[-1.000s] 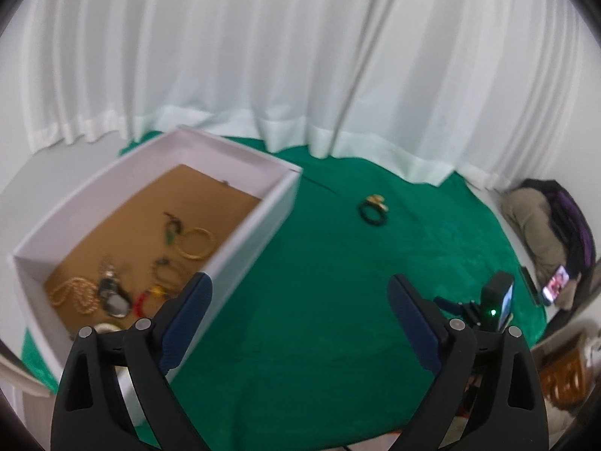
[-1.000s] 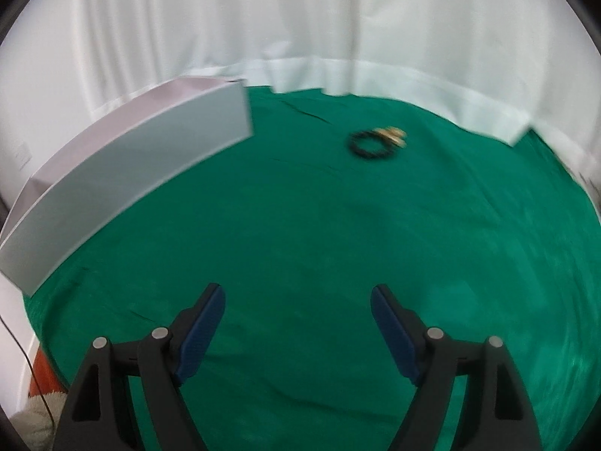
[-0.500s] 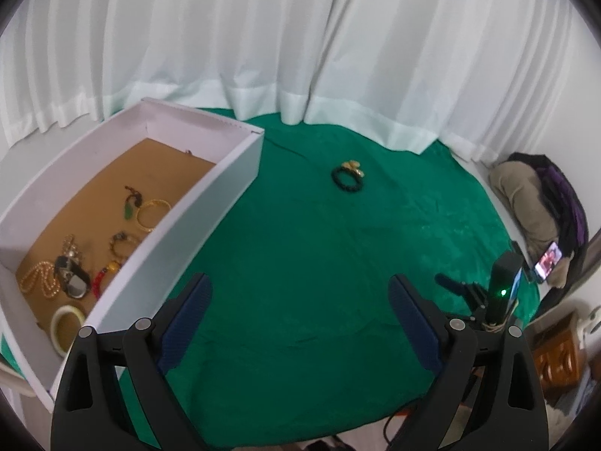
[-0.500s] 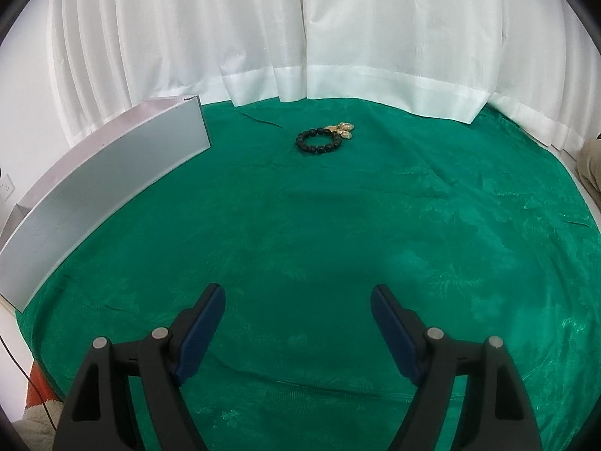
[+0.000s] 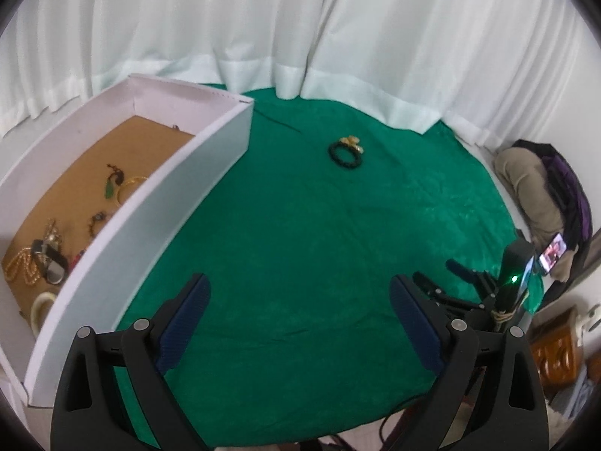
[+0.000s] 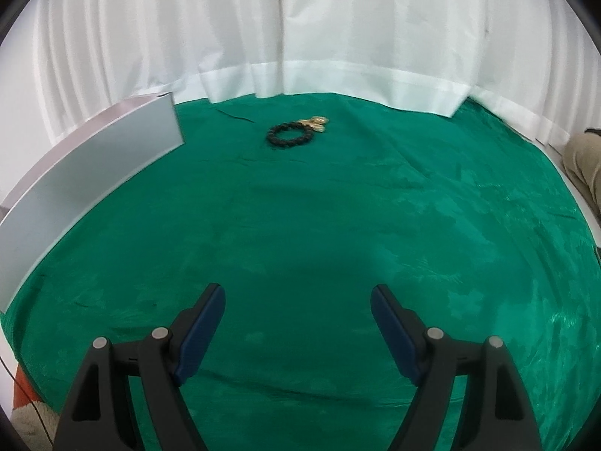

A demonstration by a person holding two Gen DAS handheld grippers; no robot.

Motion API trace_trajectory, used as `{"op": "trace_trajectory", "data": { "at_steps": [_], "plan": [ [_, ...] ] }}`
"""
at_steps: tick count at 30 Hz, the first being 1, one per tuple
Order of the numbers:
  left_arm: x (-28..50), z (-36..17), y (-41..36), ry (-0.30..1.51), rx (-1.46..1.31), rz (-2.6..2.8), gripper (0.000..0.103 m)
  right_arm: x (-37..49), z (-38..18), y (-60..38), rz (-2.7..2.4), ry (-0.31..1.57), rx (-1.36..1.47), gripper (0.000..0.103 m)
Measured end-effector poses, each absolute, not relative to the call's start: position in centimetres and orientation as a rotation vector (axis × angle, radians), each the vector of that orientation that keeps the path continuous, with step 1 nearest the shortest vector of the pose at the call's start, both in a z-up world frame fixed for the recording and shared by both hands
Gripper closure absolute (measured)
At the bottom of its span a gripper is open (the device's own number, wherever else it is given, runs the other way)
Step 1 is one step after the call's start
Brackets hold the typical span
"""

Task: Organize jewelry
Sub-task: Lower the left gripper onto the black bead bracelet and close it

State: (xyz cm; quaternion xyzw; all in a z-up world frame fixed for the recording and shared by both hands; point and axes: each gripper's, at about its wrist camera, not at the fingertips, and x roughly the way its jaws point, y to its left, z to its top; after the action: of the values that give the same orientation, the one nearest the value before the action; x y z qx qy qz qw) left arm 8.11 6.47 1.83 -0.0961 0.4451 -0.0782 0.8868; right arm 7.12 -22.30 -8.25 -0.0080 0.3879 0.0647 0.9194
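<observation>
A black bead bracelet (image 5: 345,155) with a small gold piece (image 5: 351,141) touching it lies on the green cloth (image 5: 300,233) at the far middle; it also shows in the right wrist view (image 6: 289,134). A white box (image 5: 150,203) at the left holds several jewelry pieces on its brown floor, among them a gold bangle (image 5: 129,189) and a bead necklace (image 5: 22,268). My left gripper (image 5: 298,315) is open and empty, near the cloth's front edge. My right gripper (image 6: 298,323) is open and empty, well short of the bracelet.
White curtains (image 5: 300,37) hang behind the table. The box's outer wall (image 6: 86,173) stands at the left in the right wrist view. The right gripper's body with a green light (image 5: 514,282) is at the right. Bags (image 5: 544,184) and a phone (image 5: 552,253) lie beyond the table.
Both views have swung and steadied. The bracelet now sits nearer the centre in each view. Both grippers stay open and empty.
</observation>
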Motion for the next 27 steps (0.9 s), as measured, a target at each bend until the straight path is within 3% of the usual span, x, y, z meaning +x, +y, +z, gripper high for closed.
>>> {"op": "trace_trajectory", "data": {
  "at_steps": [27],
  "plan": [
    [17.3, -3.3, -0.5, 1.082, -0.130, -0.236, 0.007, 8.6, -10.6, -28.2, 0.082, 0.813, 0.150, 0.019]
  ]
}}
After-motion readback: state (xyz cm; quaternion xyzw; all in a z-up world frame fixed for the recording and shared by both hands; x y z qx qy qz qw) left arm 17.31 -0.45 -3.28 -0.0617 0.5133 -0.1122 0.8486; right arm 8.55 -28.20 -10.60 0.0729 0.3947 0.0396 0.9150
